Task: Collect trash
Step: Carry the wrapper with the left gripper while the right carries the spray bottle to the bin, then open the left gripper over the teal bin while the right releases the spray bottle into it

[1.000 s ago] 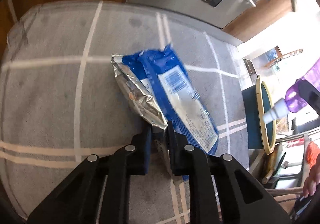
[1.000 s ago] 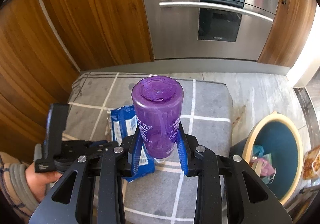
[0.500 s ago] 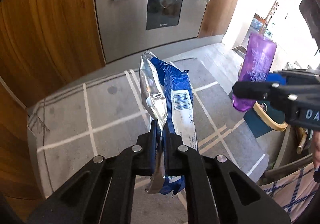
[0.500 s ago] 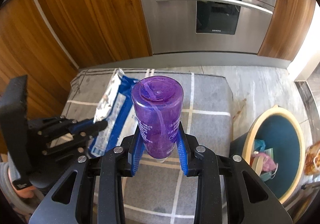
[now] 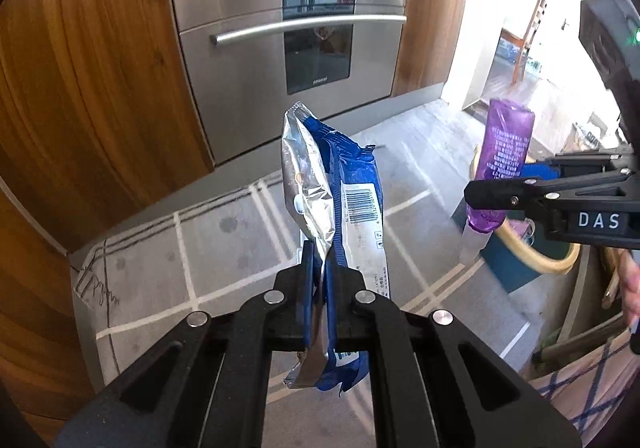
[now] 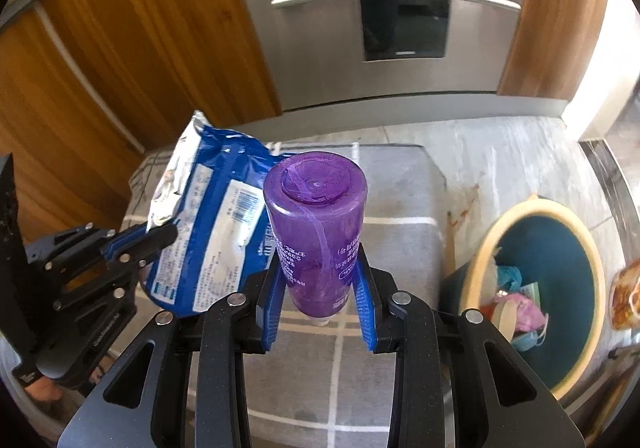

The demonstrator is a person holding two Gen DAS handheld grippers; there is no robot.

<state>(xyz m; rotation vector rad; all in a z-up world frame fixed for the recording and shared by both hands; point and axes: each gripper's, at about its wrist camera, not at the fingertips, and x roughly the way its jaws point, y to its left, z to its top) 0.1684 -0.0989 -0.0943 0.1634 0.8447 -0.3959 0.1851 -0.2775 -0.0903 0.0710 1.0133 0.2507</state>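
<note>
Moved: blue wrapper [image 5: 352,207] lifted off grey rug [image 5: 224,248], pinched in left hand-held gripper [image 5: 320,280].
Right hand-held gripper [image 6: 320,288]: clamped on purple bottle [image 6: 316,232].
Room: bare rug below.
Right view only: bin [image 6: 492,248] contents.

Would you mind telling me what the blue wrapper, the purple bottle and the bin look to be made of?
Blue wrapper: thin printed plastic film, probably foil-lined, given its crinkled silvery inside.
Purple bottle: glossy translucent plastic; light glows through it and its base looks moulded.
Bin: dark teal body with a pale tan rim; the blur leaves its material unclear.
</note>
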